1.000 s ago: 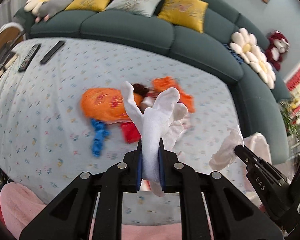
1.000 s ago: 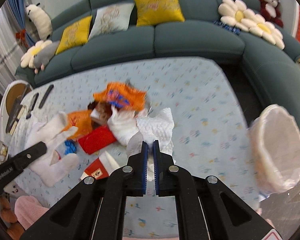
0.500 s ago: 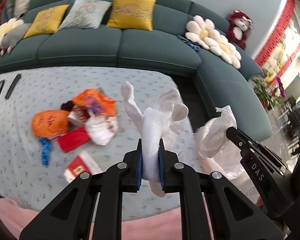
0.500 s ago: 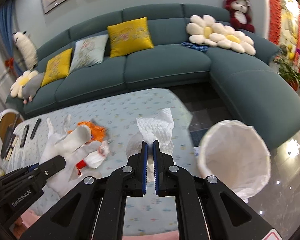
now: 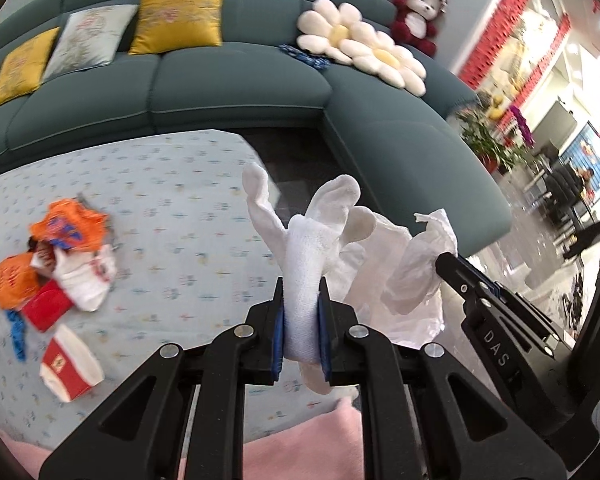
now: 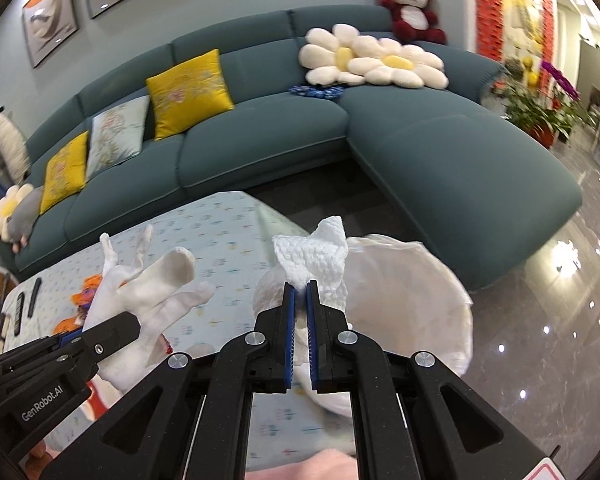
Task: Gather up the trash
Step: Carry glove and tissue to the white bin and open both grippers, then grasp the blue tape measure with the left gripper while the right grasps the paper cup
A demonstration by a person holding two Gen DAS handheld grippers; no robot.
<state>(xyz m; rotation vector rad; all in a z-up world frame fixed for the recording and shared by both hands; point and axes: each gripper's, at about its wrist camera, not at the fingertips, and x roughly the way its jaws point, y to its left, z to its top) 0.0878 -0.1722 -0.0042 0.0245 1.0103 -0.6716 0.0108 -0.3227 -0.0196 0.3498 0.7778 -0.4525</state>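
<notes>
Left wrist view: the left tool clamps a white knitted glove. Right wrist view – the right tool pinches a crumpled white paper tissue, just beside a white-lined trash bin.

Ahead of left gripper: white glove fills the jaws and stands up across the view.
Just right of it: right gripper with a tissue, close alongside.
Ahead of right gripper: bin liner, mouth open, unobstructed.
Left of left gripper: bare table, then litter pile well off.
Beyond table: dark floor strip, then sofa blocks the far side.
Right of bin: open glossy floor.
</notes>
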